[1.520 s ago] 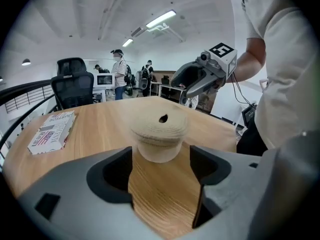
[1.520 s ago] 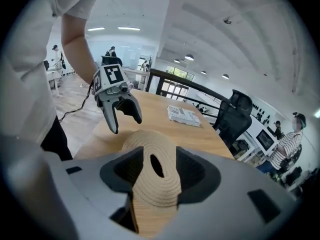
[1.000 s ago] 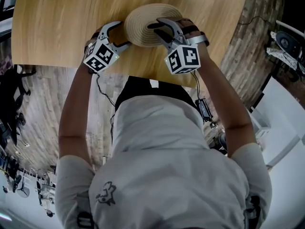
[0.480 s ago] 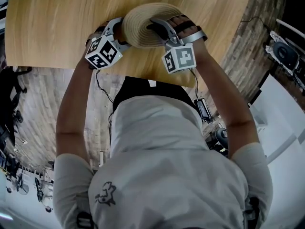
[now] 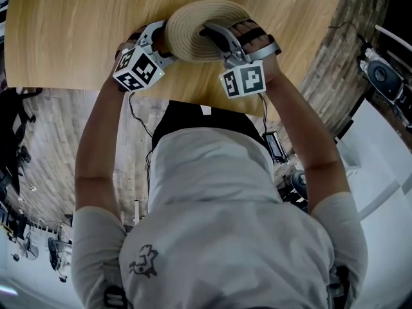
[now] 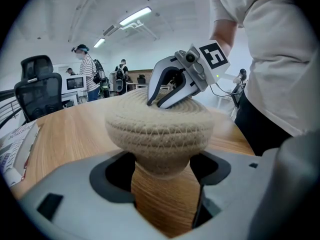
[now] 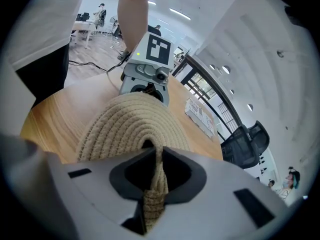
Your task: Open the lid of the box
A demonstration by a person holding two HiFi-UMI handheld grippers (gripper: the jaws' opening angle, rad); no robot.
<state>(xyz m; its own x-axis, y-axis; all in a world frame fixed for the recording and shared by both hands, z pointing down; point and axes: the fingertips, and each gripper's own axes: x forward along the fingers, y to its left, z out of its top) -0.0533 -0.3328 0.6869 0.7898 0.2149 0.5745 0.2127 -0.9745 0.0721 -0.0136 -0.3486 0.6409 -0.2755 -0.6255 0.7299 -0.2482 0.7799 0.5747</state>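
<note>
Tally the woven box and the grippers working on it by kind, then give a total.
woven rope box with lid: 1
grippers: 2, the left gripper clamped on the box's side, the right gripper with fingers closing on the lid's rope loop
total: 3

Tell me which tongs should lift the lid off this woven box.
Right. The right tongs are closing on the rope loop atop the lid, ready to lift. The left tongs grip the box body below, better kept as the brace.
</note>
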